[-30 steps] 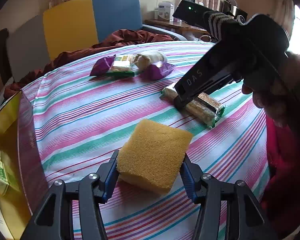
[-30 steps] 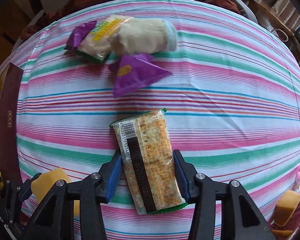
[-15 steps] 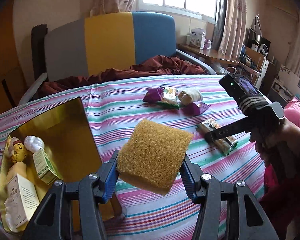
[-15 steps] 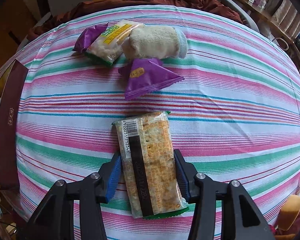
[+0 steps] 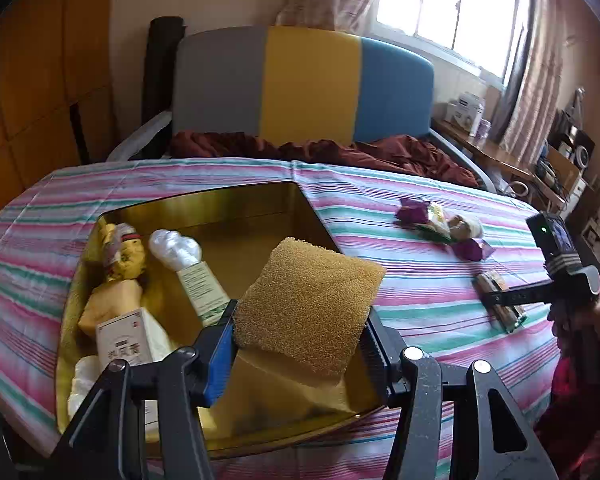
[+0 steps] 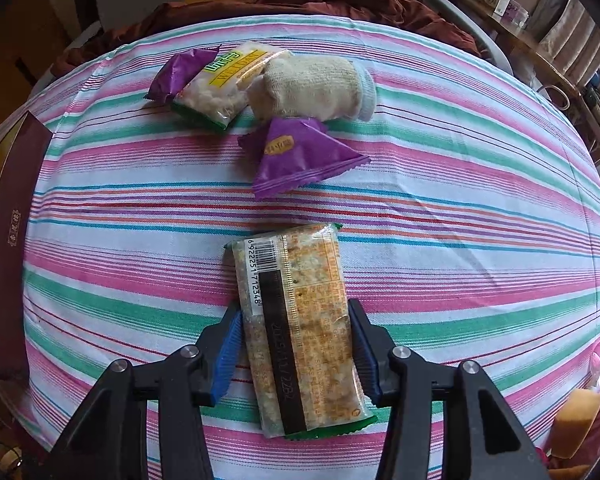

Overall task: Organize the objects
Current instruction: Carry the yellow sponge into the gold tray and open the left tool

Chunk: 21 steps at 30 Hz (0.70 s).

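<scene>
A figurine (image 5: 120, 256), a bottle (image 5: 188, 268) and a carton (image 5: 122, 338) crowd the gold tin's (image 5: 204, 208) left side; its right half lies open. Snack packets (image 6: 296, 152) and what looks like a sock (image 6: 316, 90) clutter the far cloth (image 6: 460, 200).

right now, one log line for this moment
left gripper: shut on sponge above gold box | right gripper: around cracker pack on table

At lower centre, the left gripper (image 5: 300, 338) clamps a yellow sponge (image 5: 306, 308) above the gold tin (image 5: 260, 208); at right, the right gripper (image 5: 496, 300) meets a cracker packet (image 5: 500, 312).
</scene>
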Available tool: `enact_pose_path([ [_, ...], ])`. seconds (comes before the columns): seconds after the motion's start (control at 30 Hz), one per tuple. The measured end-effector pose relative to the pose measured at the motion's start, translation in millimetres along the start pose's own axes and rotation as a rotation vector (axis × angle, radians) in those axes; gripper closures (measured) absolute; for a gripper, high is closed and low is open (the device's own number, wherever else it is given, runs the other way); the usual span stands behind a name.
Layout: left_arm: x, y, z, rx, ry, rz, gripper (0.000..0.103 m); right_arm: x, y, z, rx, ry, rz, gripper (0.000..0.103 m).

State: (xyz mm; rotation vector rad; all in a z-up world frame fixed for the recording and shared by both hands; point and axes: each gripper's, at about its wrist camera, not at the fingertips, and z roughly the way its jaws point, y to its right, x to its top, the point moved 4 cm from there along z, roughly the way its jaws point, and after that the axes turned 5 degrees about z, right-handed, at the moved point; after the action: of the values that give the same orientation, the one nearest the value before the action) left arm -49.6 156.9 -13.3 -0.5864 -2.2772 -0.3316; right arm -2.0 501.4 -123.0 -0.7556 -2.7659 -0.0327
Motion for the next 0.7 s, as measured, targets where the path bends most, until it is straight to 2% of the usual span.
enact_pose_path([
  [0.17,-11,-69,-5,0.080,-0.019,-0.139,0.046,-1,3,0,0.003,0.000,0.002,0.053],
  [0.33,-26,-117,-12,0.165,-0.023,-0.202,0.046,2,-2,4,-0.002,0.001,-0.003,0.053],
  [0.47,-27,-128,-11,0.195,-0.025,-0.210,0.046,3,-3,4,-0.010,0.002,-0.012,0.053],
  [0.7,-9,-120,9,0.213,-0.035,-0.164,0.046,6,-3,9,-0.013,0.003,-0.016,0.053],
])
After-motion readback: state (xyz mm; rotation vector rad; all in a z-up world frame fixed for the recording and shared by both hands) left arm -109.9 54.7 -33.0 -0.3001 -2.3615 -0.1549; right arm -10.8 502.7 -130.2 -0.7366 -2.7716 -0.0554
